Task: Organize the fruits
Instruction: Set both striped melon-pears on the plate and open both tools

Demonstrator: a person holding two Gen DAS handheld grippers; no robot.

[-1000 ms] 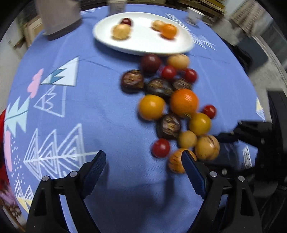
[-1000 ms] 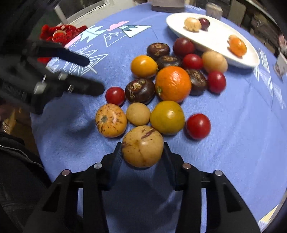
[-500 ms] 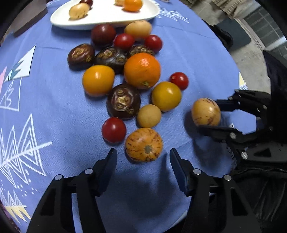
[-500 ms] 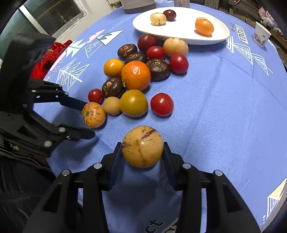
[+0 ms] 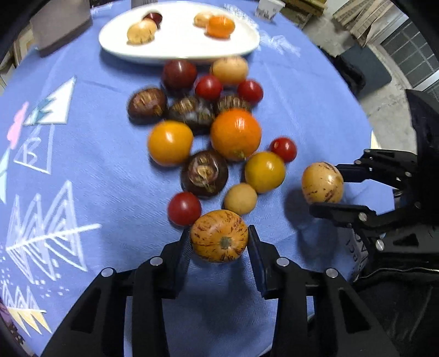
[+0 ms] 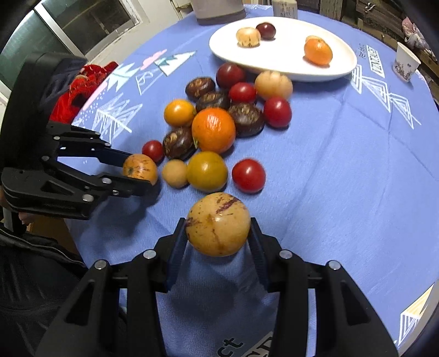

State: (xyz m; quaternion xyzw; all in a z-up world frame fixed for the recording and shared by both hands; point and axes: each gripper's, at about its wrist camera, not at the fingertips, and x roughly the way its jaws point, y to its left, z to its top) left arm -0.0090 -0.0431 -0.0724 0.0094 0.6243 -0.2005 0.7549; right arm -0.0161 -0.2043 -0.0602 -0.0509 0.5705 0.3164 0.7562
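A pile of fruits lies on a blue tablecloth (image 5: pixel 82 170): red tomatoes, dark brown fruits, yellow ones and a big orange (image 5: pixel 235 134). My left gripper (image 5: pixel 219 241) is shut on an orange striped melon (image 5: pixel 219 235) at the near end of the pile; it also shows in the right wrist view (image 6: pixel 140 169). My right gripper (image 6: pixel 218 228) is shut on a tan speckled melon (image 6: pixel 218 223) and holds it above the cloth, right of the pile (image 5: pixel 322 182). A white plate (image 5: pixel 178 46) at the far end holds several fruits.
A paper cup (image 6: pixel 405 65) stands at the far right beyond the plate. A grey box (image 5: pixel 61 24) stands far left of the plate. Something red (image 6: pixel 79 90) lies at the table's left edge. The table edge drops off to the right.
My left gripper has moved forward and closed on the orange striped melon. My right gripper holds the tan melon as before, lifted a little higher.
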